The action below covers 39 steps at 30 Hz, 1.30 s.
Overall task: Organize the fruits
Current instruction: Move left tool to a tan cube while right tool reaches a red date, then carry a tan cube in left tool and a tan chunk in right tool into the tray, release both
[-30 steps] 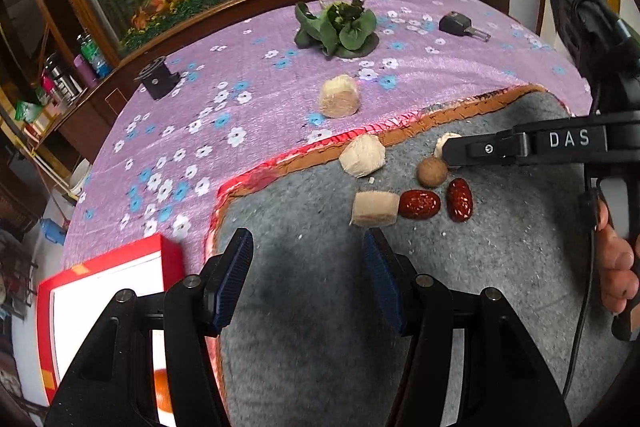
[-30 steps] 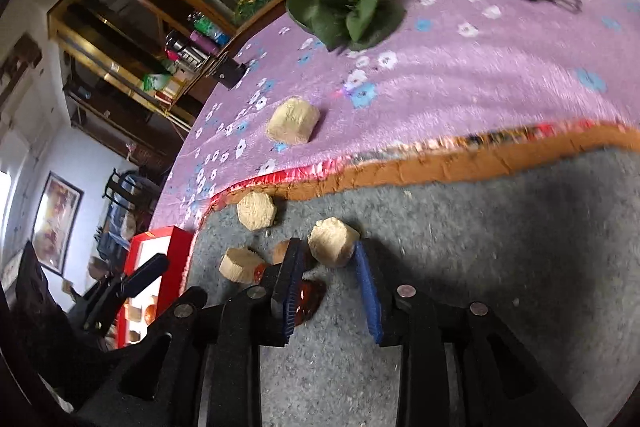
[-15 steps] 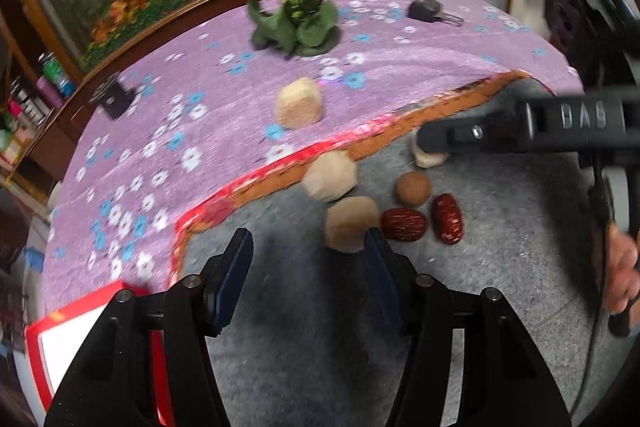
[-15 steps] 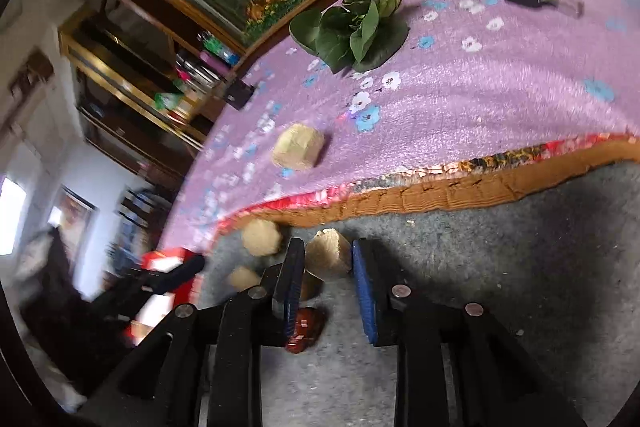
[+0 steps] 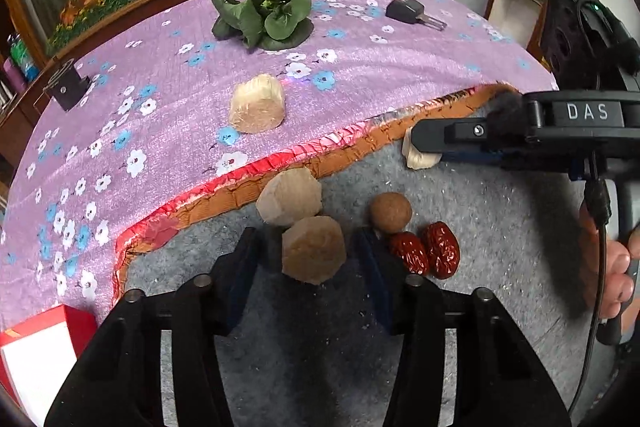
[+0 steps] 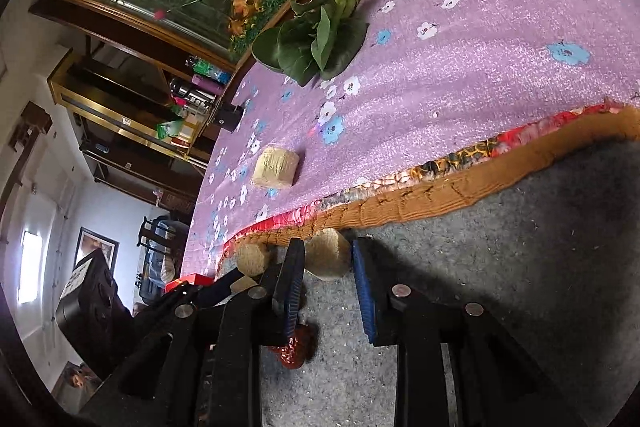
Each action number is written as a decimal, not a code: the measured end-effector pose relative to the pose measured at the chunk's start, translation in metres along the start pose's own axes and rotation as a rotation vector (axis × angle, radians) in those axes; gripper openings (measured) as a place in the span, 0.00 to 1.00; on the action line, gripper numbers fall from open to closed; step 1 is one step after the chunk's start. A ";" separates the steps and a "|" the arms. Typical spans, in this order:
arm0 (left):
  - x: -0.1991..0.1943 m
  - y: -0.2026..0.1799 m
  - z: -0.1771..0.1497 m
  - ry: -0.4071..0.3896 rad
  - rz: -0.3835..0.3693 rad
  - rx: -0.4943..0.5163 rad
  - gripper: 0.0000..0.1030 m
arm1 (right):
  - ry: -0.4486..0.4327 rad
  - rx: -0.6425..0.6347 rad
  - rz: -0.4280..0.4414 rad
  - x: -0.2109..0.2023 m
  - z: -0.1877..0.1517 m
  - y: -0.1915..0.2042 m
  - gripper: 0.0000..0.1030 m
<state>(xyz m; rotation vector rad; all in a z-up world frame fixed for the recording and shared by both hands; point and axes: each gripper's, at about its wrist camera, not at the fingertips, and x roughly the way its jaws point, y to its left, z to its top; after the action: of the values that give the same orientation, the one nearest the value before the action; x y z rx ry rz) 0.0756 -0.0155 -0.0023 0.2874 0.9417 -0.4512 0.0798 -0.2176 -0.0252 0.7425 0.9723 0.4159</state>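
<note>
left gripper (image 5: 308, 251), jaws apart, straddles a tan chunk (image 5: 313, 255) near the grey mat's (image 5: 500, 267) orange border; right gripper (image 6: 326, 281), likewise open, brackets another chunk (image 6: 329, 254); centre each before closing gently.

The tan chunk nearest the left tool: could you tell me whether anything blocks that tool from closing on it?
Nothing visible does. The tan chunk already sits between the open fingers of the left tool, with a gap on each side. A second chunk touches its far edge, and the red dates lie outside the right finger.
</note>
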 end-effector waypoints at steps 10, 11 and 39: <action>-0.022 0.002 -0.014 -0.063 0.054 -0.110 0.26 | -0.015 -0.031 0.014 -0.006 -0.002 0.009 0.25; -0.029 0.001 -0.017 -0.073 0.078 -0.116 0.26 | -0.021 -0.038 0.020 -0.008 -0.002 0.011 0.25; -0.189 0.128 -0.212 -0.205 0.595 -0.512 0.27 | 0.157 -0.537 0.131 0.059 -0.170 0.224 0.24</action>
<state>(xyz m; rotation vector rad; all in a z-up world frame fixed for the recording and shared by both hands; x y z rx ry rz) -0.1069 0.2330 0.0404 0.0424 0.6975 0.3042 -0.0348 0.0367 0.0434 0.2873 0.9033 0.8212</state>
